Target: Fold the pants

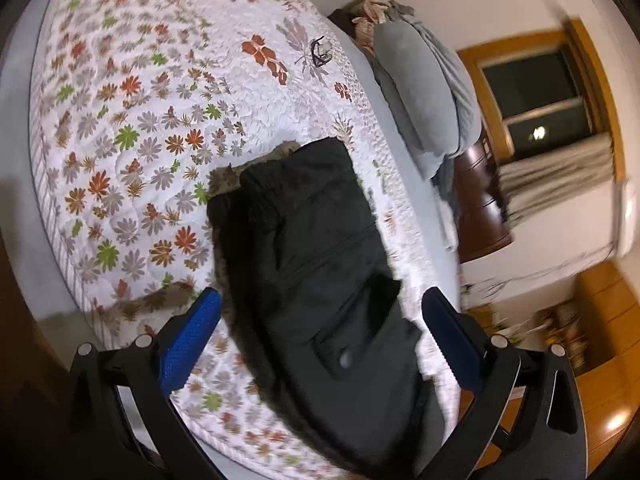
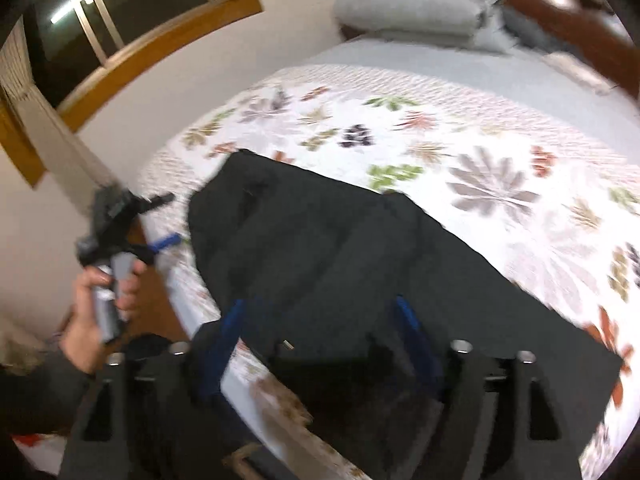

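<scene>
— How are your fingers sitting?

— My left gripper (image 1: 320, 312) is gaping wide above the black pants (image 1: 304, 248), which are lying folded on the floral quilt (image 1: 132, 112). My right gripper (image 2: 320, 320) is spread too.

— Anything only one side is showing?

— The right view is catching my left hand (image 2: 90, 316); the left is showing eyeglasses (image 1: 320, 52).

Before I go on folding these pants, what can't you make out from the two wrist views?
- Pants, left wrist view: near end cut off by the bottom edge; dark cloth hides the fold layers.
- Pants, right wrist view: motion blur smears the edges; the near part sits behind the right gripper.
- Left gripper, right wrist view: small and blurred.
- Small dark thing on the bedspread: too small to identify.
</scene>
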Tool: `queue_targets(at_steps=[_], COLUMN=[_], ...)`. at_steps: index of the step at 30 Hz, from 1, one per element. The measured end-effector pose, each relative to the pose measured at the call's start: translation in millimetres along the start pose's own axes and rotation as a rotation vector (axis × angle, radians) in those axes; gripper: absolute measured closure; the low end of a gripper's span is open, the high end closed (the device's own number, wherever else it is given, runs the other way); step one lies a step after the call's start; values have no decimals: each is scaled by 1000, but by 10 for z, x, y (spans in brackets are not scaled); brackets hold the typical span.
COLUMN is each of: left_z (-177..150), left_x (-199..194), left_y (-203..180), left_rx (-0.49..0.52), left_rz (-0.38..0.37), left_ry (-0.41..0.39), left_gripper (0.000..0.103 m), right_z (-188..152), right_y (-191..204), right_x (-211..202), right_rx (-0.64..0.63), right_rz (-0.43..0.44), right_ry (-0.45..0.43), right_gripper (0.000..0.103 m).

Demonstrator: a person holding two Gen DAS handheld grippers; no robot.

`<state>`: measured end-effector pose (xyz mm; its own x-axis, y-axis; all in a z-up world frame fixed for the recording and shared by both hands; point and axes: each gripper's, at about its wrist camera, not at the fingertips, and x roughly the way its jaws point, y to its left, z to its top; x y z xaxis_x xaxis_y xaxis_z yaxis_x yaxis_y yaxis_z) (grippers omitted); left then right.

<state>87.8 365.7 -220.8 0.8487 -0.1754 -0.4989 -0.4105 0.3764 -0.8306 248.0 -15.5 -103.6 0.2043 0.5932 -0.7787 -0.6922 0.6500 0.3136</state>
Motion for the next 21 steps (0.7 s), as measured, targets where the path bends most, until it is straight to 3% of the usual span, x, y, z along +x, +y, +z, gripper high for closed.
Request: queue_targets(at_steps=[3,5,9,21], left_z=[79,125,170,159], left_x=[38,70,165,455], left_y=[111,216,309,256], left_rx=[-106,-177,-206,-204], left_rz=[-68,-81,-51,-89], left_ry=[32,33,42,115], left_gripper=[3,3,3,3], right_z=[438,742,1368,2229], right_y=[-22,39,233,949], right_x=[196,347,838,2378], right_rx=[28,-1,-53,-229], right_rz=[154,195,273,312], right_ry=[103,152,275,559], right_gripper=[19,15,12,12])
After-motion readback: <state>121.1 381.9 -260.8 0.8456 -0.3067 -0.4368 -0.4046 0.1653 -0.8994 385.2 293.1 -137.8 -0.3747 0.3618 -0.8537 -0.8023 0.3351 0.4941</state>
